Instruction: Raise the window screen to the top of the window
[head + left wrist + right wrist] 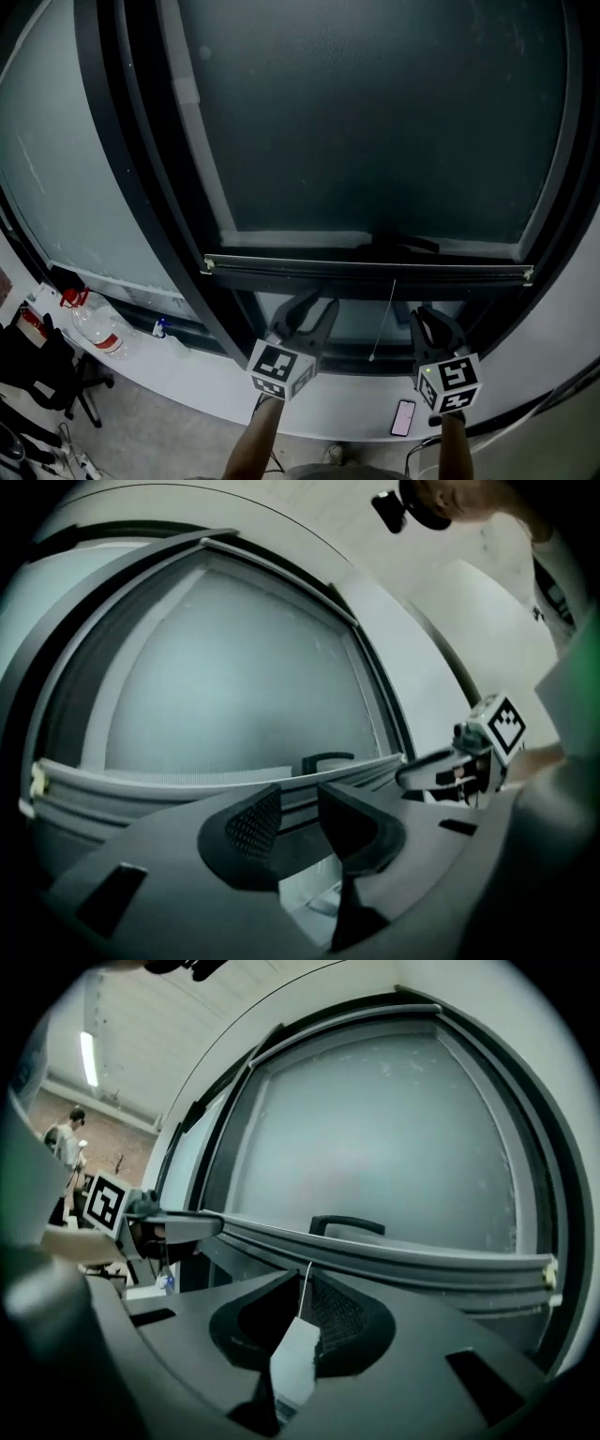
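Observation:
The window screen's lower bar runs level across the dark window, with a black handle just above it. A thin pull cord hangs from the bar. Both grippers sit just below the bar. My left gripper is open with nothing between its jaws; in the left gripper view the bar lies beyond the open left gripper. My right gripper stands to the right of the cord, open. In the right gripper view the cord hangs in the gap of the right gripper, pads apart.
A white sill runs under the window with a phone on it. A plastic bottle and a red-topped item lie at the left, above a black chair. A person stands far off.

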Action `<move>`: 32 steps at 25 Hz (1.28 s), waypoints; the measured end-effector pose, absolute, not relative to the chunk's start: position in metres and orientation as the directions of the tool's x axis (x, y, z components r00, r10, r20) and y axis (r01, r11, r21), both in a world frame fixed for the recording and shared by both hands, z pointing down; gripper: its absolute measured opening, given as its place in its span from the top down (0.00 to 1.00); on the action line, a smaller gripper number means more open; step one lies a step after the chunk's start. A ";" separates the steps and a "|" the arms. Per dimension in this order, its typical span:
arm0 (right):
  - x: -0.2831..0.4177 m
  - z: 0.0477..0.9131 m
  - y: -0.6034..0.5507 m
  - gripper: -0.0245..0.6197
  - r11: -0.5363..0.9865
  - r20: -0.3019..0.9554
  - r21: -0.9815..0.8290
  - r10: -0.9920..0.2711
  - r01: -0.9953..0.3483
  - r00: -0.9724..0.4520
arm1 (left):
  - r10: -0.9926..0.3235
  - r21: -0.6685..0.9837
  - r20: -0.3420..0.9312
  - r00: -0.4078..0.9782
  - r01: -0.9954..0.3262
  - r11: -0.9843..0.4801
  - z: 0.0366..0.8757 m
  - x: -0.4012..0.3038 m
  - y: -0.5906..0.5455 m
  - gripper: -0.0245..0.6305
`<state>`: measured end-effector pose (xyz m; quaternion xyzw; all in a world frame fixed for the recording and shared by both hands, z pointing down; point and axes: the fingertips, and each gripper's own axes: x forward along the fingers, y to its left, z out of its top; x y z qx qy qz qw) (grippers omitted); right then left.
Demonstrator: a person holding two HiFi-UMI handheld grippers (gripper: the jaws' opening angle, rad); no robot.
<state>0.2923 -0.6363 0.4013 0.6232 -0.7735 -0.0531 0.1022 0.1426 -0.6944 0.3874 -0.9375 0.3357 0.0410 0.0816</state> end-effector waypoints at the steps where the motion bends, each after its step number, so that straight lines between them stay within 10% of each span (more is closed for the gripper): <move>1: 0.291 0.399 -0.643 0.89 0.238 0.112 0.281 -0.970 -0.930 -0.215 | -0.624 -0.221 -0.087 0.777 -0.626 -0.748 0.385 0.145 -0.699 0.80; 7: 0.298 0.386 -0.671 0.82 0.371 0.322 0.735 -0.928 -0.568 -0.189 | -0.704 -0.770 0.217 0.676 -0.325 -0.549 0.392 0.146 -0.729 0.80; 13: 0.324 0.403 -0.684 0.84 0.492 0.488 0.825 -0.868 -0.278 -0.089 | -0.722 -0.836 0.424 0.547 -0.071 -0.545 0.418 0.131 -0.748 0.80; 32: 0.337 0.413 -0.699 0.90 0.573 0.574 0.791 -0.816 -0.216 -0.062 | -0.752 -0.831 0.551 0.363 0.159 -0.533 0.425 0.125 -0.767 0.88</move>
